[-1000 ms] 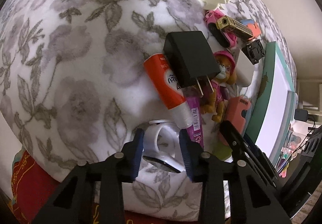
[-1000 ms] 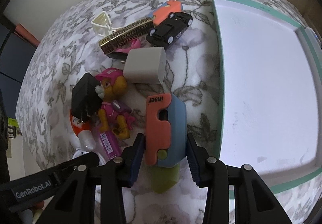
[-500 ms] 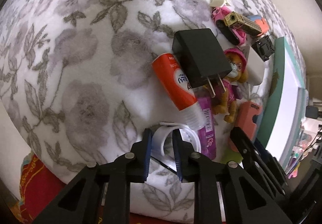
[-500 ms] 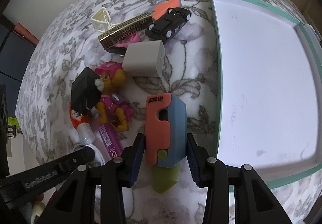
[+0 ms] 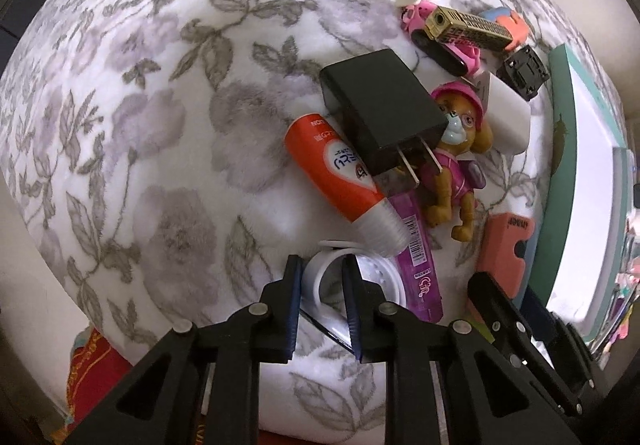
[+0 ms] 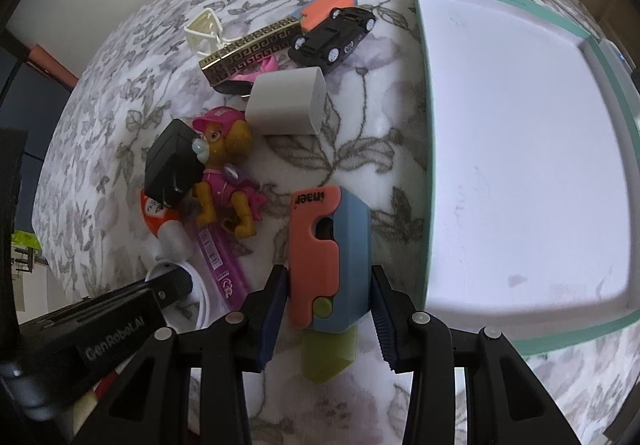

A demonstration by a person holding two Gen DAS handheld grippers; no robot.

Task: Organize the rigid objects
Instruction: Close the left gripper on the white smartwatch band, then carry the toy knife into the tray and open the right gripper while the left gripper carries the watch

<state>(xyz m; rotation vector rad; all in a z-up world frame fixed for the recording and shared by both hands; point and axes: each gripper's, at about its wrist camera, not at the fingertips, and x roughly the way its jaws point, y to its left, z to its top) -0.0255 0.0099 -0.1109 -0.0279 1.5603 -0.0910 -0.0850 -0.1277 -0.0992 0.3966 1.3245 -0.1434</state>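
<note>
While the right gripper (image 6: 328, 309) is pointing steeply down at the grey floral blanket (image 5: 160, 125), its blue pads are clamping the orange-and-blue plastic toy cutter (image 6: 330, 257) by its two long sides. The cutter's long axis is running along the fingers: printed orange end pointing away from the camera, yellow-green tip (image 6: 328, 357) pointing back between the arms. It is lying just left of the teal-rimmed white tray (image 6: 424, 165), parallel to the tray's near wall.

The left gripper (image 5: 322, 305), whose jaws have just been closing, is pinching the white plastic ring-shaped piece (image 5: 320, 277), well left of the tray. Further left of the tray: pink-hatted toy dog (image 6: 224, 165), black plug adapter (image 5: 380, 109), orange tube (image 5: 332, 173).
</note>
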